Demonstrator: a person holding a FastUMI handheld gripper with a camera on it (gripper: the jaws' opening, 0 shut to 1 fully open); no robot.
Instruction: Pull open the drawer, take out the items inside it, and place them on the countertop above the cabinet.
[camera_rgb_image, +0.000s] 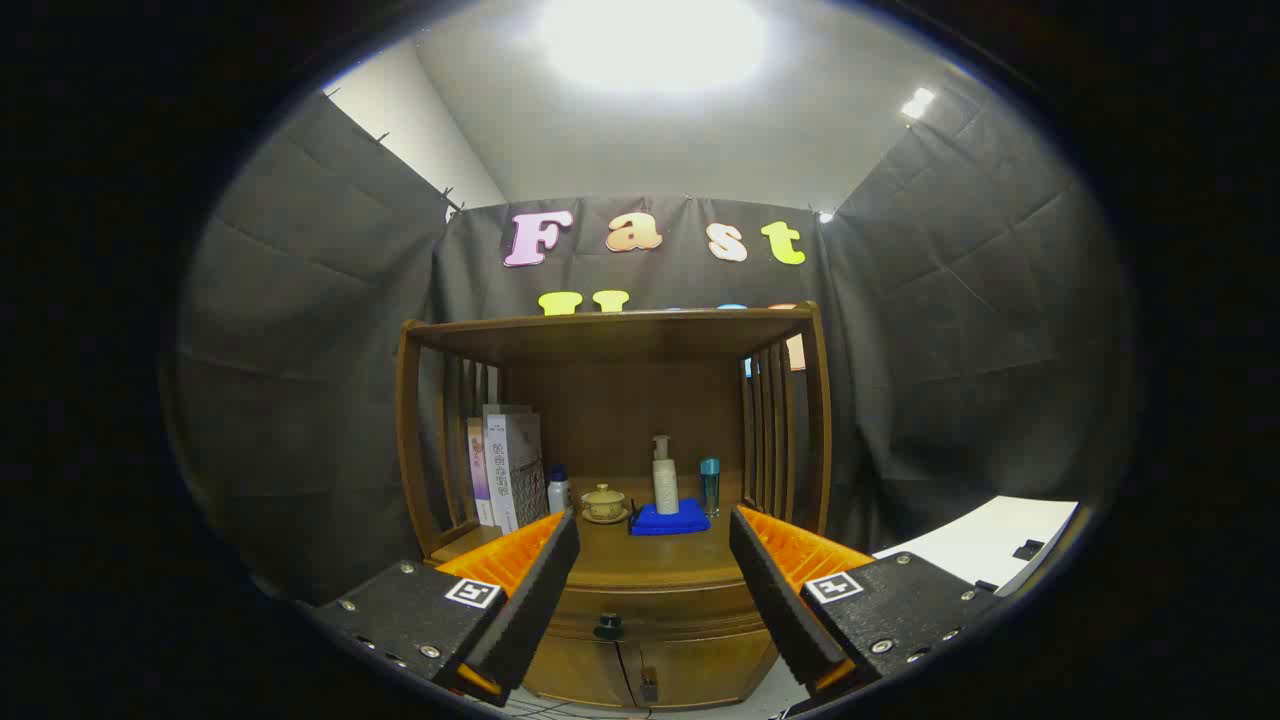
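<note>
A wooden cabinet with a slatted hutch stands straight ahead of me. Its drawer sits closed below the countertop, with a dark round knob at its front. My gripper is open, fingers spread wide with nothing between them. It is held back from the cabinet and a little above the knob, which shows low between the fingers. What lies inside the drawer is hidden.
On the countertop, beyond the fingers, stand books, a small white bottle, a lidded teacup on a saucer, a pump bottle on a folded blue cloth, and a teal tumbler. A white table lies off right.
</note>
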